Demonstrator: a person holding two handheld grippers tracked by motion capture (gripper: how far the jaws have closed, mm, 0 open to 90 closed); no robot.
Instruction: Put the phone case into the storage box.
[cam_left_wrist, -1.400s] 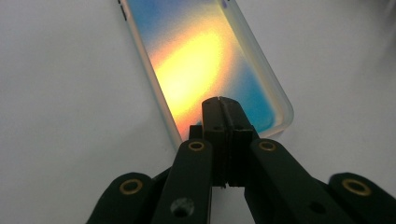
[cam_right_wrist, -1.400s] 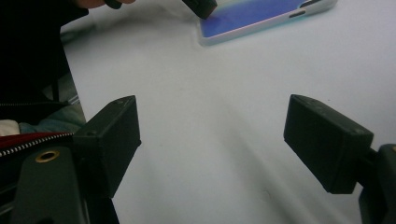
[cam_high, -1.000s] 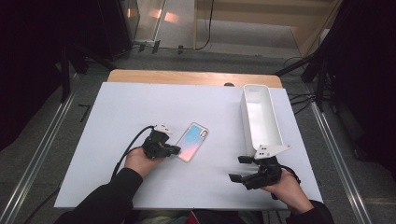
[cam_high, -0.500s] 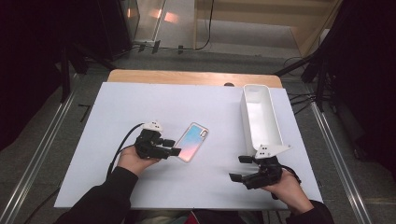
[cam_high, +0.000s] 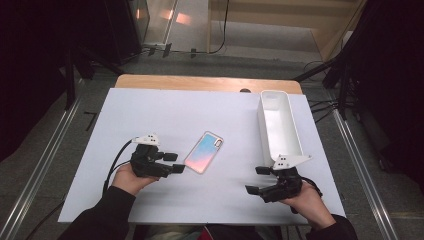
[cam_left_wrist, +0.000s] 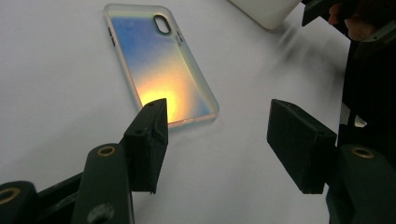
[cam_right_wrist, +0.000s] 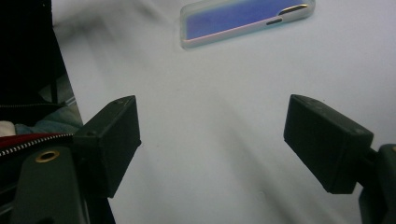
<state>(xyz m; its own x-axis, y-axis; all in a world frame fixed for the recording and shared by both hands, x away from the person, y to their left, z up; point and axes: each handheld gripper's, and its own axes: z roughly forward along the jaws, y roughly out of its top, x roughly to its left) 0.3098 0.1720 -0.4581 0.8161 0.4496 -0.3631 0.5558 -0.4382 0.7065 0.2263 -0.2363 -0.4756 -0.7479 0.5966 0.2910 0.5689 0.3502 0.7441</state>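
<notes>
An iridescent phone case (cam_high: 204, 152) lies flat near the middle of the white table top (cam_high: 165, 107). It shows blue and orange in the left gripper view (cam_left_wrist: 159, 65) and blue in the right gripper view (cam_right_wrist: 243, 21). My left gripper (cam_high: 175, 162) sits just left of the case's near end. Its jaws have just been opening and stand apart with nothing between them (cam_left_wrist: 217, 126). My right gripper (cam_high: 255, 180) rests near the front right edge, pointing left, open and empty (cam_right_wrist: 212, 130).
A long white bin (cam_high: 287, 145) stands on the right side of the table, its near end just behind the right gripper; one corner of it shows in the left gripper view (cam_left_wrist: 268, 9). Dark floor and metal rails flank the table.
The left gripper has drawn back to the left from the case's edge and lifted a little, and its jaws have gone from shut to apart. The case and the right gripper have stayed put.
</notes>
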